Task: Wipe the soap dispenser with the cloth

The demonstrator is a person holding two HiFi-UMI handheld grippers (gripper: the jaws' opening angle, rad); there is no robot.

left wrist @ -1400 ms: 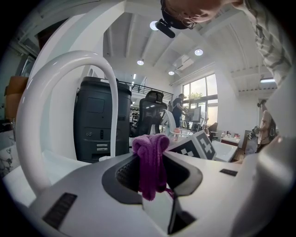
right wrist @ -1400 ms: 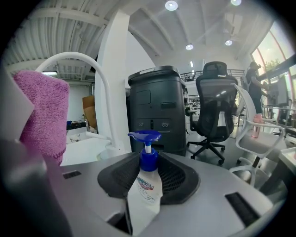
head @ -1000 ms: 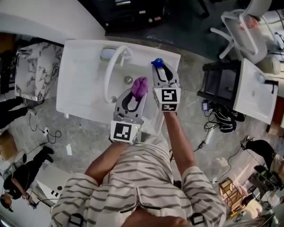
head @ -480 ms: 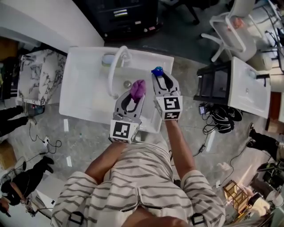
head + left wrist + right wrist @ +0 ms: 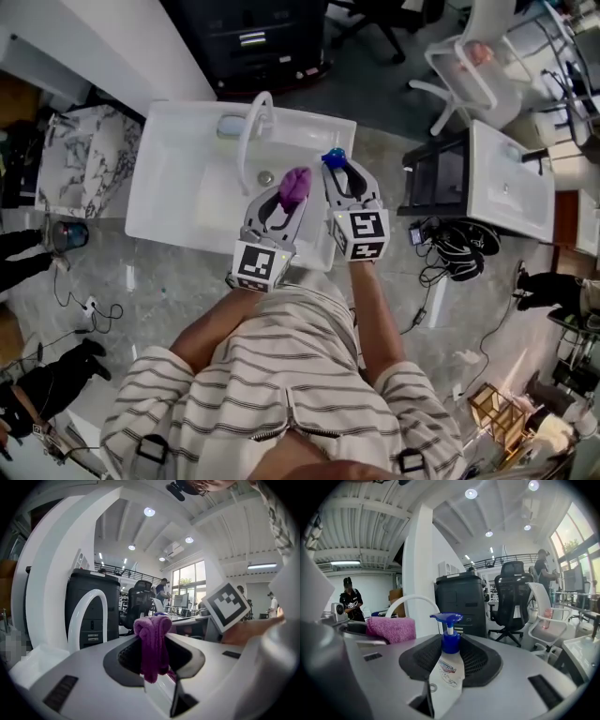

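My right gripper [image 5: 337,174] [image 5: 449,660] is shut on the soap dispenser [image 5: 448,667], a clear bottle with a blue pump head [image 5: 333,157], held upright in the air above the sink [image 5: 178,197]. My left gripper [image 5: 287,195] [image 5: 154,653] is shut on a purple cloth [image 5: 294,185] [image 5: 153,641], whose bunched end sticks out past the jaws. The cloth [image 5: 391,629] sits just left of the dispenser, a small gap apart. Both grippers are side by side over the basin's right half.
A white arched faucet [image 5: 251,131] rises at the back of the sink, left of the grippers. A second white sink unit [image 5: 506,187] and an office chair [image 5: 473,70] stand to the right. Cables [image 5: 455,253] lie on the floor. People stand at the left edge.
Both grippers have risen with the cloth and the dispenser still in them. The head camera has shifted, so the sink sits lower and farther left in the picture.
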